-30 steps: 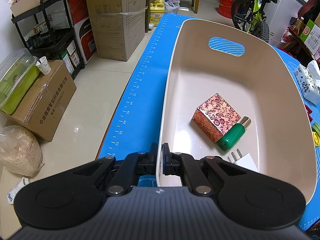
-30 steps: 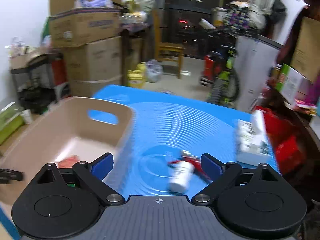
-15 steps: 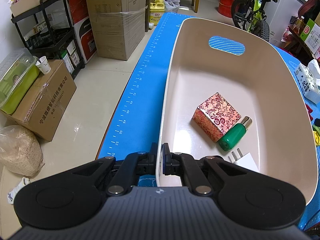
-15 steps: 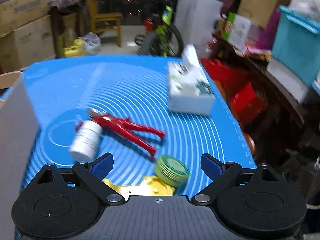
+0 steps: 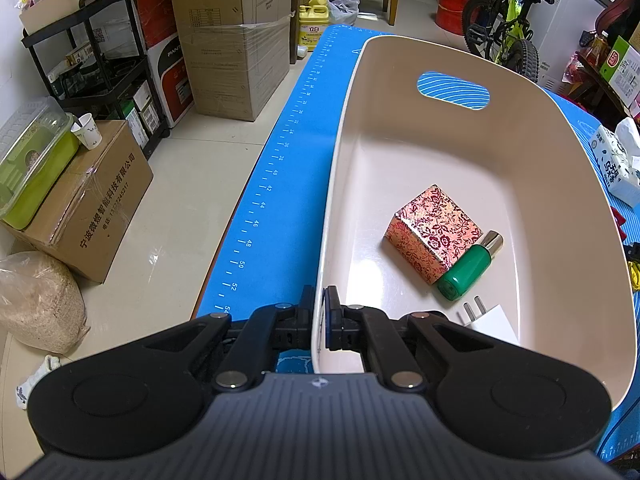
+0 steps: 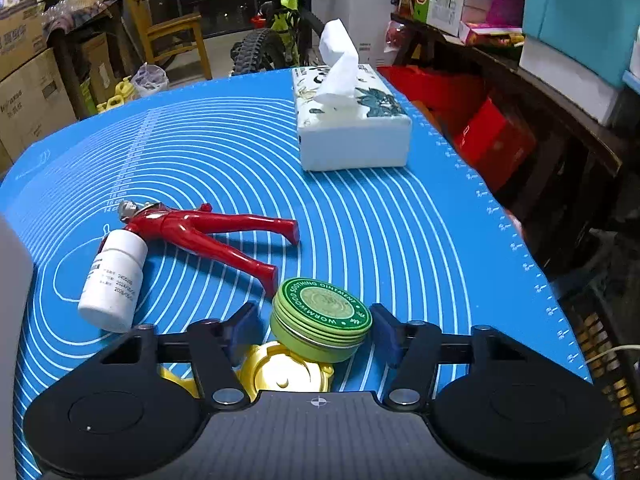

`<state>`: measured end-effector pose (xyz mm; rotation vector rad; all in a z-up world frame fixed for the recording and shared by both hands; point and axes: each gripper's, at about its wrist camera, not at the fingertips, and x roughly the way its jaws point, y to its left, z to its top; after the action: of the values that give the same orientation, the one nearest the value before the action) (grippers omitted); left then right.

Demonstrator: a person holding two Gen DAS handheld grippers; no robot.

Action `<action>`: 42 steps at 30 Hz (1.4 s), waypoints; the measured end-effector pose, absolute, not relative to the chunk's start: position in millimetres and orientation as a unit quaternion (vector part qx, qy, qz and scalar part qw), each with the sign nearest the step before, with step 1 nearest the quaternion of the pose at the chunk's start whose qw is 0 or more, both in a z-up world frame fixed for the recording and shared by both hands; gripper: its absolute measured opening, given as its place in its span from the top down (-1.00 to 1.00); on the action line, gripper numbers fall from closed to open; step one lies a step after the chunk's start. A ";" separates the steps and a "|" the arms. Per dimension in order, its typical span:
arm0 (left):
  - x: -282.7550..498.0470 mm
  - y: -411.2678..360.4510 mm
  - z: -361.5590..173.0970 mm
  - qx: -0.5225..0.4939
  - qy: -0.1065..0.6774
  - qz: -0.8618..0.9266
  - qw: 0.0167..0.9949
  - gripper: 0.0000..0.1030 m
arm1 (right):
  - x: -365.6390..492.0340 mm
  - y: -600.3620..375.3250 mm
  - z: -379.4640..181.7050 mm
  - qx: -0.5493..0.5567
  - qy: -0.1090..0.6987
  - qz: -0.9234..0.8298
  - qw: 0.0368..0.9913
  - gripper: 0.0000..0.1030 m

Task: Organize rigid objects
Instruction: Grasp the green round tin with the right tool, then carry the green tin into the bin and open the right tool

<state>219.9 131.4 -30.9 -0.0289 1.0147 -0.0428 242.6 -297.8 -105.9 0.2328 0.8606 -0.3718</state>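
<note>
My left gripper [image 5: 319, 300] is shut on the near rim of a beige basket [image 5: 400, 64]. Inside the basket lie a floral box [image 5: 434, 236], a green bottle [image 5: 464, 272] and a white plug adapter [image 5: 492, 320]. In the right wrist view my right gripper [image 6: 316, 320] is closing around a round green ointment tin [image 6: 322, 312]. The tin sits between the jaws, with a small gap still showing at the left pad. It rests partly on a yellow object [image 6: 280, 372]. A red toy figure [image 6: 208, 236] and a white pill bottle [image 6: 114, 280] lie to the left on the blue mat [image 6: 400, 240].
A tissue box [image 6: 352, 128] stands at the far side of the mat. The basket's wall [image 6: 12, 264] shows at the left edge. The mat's right edge drops off toward red boxes and crates. Cardboard boxes, a shelf cart and a bicycle stand on the floor around.
The right gripper swung right and down from above the basket to the green tin, and its jaws narrowed around it. The left gripper and basket have not moved.
</note>
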 end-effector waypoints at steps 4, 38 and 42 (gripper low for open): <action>219.9 131.6 -30.9 -0.014 0.486 -0.020 0.874 0.87 | 239.3 -294.7 -101.9 0.093 0.402 -0.189 0.891 -0.07; 219.9 130.9 -31.0 -0.014 0.486 -0.020 0.874 0.87 | 230.6 -50.9 4.7 -0.105 0.344 0.134 0.923 -0.07; 219.9 130.6 -31.0 -0.014 0.486 -0.020 0.874 0.87 | 231.0 -27.1 -11.2 -0.126 0.380 0.155 0.903 -0.07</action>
<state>219.9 130.6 -31.0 -0.0285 1.0147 -0.0420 231.0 -27.1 -11.2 -0.2610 0.7853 0.3203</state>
